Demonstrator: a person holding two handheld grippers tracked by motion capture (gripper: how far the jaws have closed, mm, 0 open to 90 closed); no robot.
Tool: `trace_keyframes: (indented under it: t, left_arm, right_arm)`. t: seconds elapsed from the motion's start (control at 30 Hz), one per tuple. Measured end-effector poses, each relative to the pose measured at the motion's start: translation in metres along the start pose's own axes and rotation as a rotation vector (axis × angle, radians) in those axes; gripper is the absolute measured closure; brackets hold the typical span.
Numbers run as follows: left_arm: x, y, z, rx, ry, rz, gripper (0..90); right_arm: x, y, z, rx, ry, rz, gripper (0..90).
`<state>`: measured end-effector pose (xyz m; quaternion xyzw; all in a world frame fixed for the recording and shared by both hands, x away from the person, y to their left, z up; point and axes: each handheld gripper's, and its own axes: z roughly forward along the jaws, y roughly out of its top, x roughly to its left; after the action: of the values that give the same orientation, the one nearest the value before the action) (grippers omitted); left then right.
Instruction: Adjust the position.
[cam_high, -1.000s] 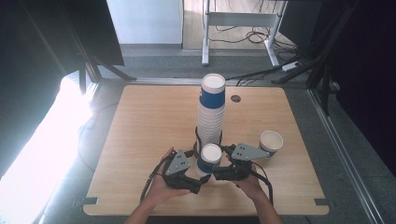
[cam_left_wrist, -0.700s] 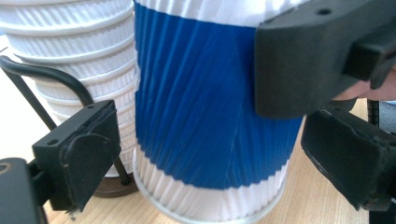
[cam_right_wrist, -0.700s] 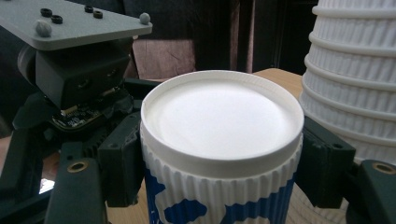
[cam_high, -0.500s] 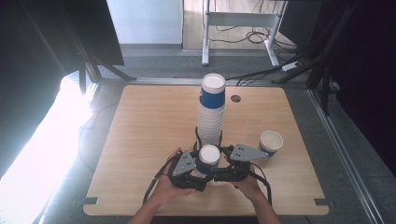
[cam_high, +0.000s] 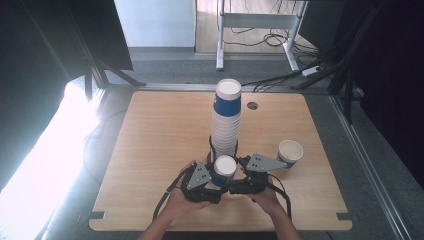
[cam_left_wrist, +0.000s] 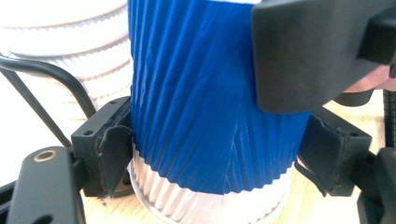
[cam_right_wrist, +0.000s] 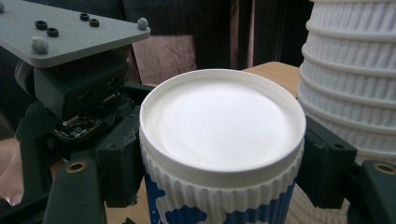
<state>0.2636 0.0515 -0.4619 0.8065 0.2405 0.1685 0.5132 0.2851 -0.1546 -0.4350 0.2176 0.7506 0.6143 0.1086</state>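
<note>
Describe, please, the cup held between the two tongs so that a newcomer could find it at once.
On the wooden table, find the tall stack of cups near the middle. Directly in front of it, toward the person, the left tongs and right tongs hold a single blue-sleeved cup from either side. Unlike the open cup to the right, it carries a white lid.

Cup between two grippers, low centre of the high view.

On the tabletop (cam_high: 150, 130): lidded cup (cam_high: 224, 167) at lower centre, with the left gripper (cam_high: 209, 176) pressed to its left side and the right gripper (cam_high: 239, 172) to its right. Directly above it in the frame, touching or just beside, the tall cup stack (cam_high: 226, 117). Toward the right edge, well apart from the stack, a single open cup (cam_high: 290, 151). Above and right of the stack top, a small hole (cam_high: 252, 105) in the tabletop.
</note>
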Motion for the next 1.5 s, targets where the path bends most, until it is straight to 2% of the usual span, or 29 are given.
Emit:
trace_keyframes:
  t: [0.23, 0.6, 0.83, 1.03, 1.27, 1.5]
  left_arm:
    - [0.0, -0.001, -0.001, 0.01, -0.006, 0.011, 19.3]
    - [0.002, -0.004, -0.001, 0.051, 0.023, 0.05, 19.6]
    - [0.004, -0.009, 0.0, 0.115, 0.072, 0.127, 19.7]
    - [0.004, -0.012, 0.002, 0.161, 0.101, 0.166, 19.8]
    - [0.003, -0.013, 0.002, 0.206, 0.134, 0.222, 19.8]
    - [-0.002, -0.013, 0.003, 0.257, 0.17, 0.299, 19.7]
  right_arm:
    - [-0.001, -0.001, 0.0, 0.013, 0.01, 0.013, 26.0]
    - [-0.005, -0.004, 0.0, 0.064, 0.023, 0.024, 20.6]
    - [-0.009, -0.002, -0.008, 0.048, 0.016, 0.027, 18.7]
    - [-0.013, -0.001, -0.017, 0.047, 0.008, 0.031, 18.7]
    - [-0.016, -0.002, -0.025, 0.102, 0.013, 0.019, 18.3]
    - [-0.017, -0.009, -0.022, 0.177, 0.03, 0.016, 17.1]
